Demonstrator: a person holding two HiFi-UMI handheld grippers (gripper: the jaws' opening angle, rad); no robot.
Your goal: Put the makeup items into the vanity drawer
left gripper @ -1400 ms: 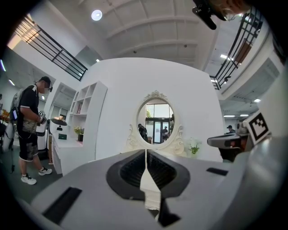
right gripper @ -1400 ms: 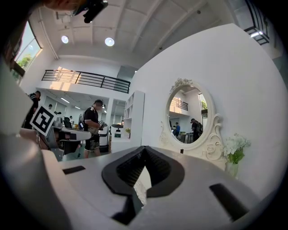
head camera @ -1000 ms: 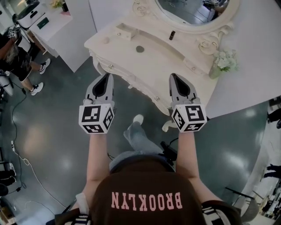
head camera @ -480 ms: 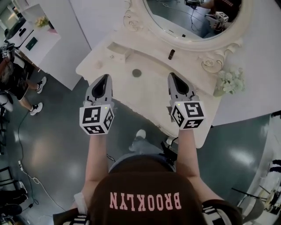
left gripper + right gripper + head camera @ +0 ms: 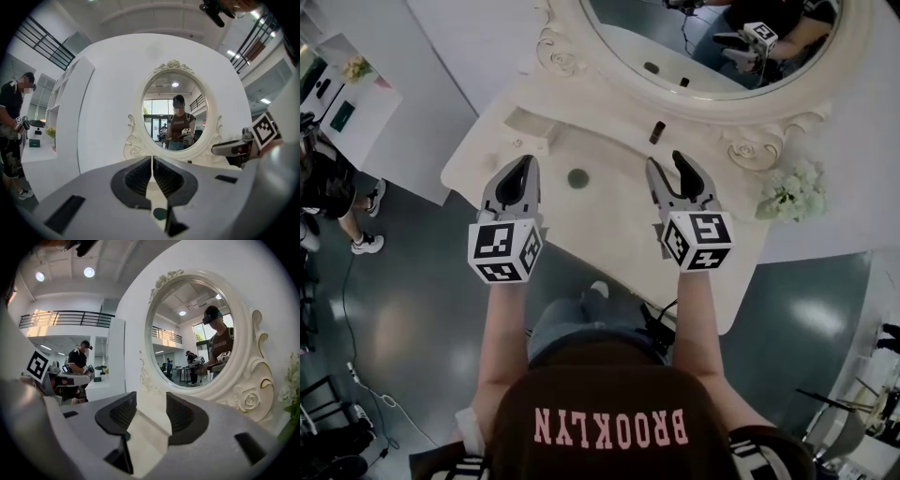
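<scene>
Dark disc (image 5: 577, 177) near left fingers (image 5: 525, 176)

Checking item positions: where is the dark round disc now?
Head view: the dark round disc lies on the vanity top, just right of the left gripper, nearer the person than the dark tube.

Cream worktop (image 5: 609, 211), cream carved-scroll mirror frame (image 5: 769, 141), glossy dark grey-green floor (image 5: 412, 319). Dark round item (image 5: 577, 177) at 12 o'clock, dark tube (image 5: 657, 132) at 1. White flowers (image 5: 792, 192) with green leaves at 3; brown shirt (image 5: 609, 394), pink lettering, at 6.
</scene>
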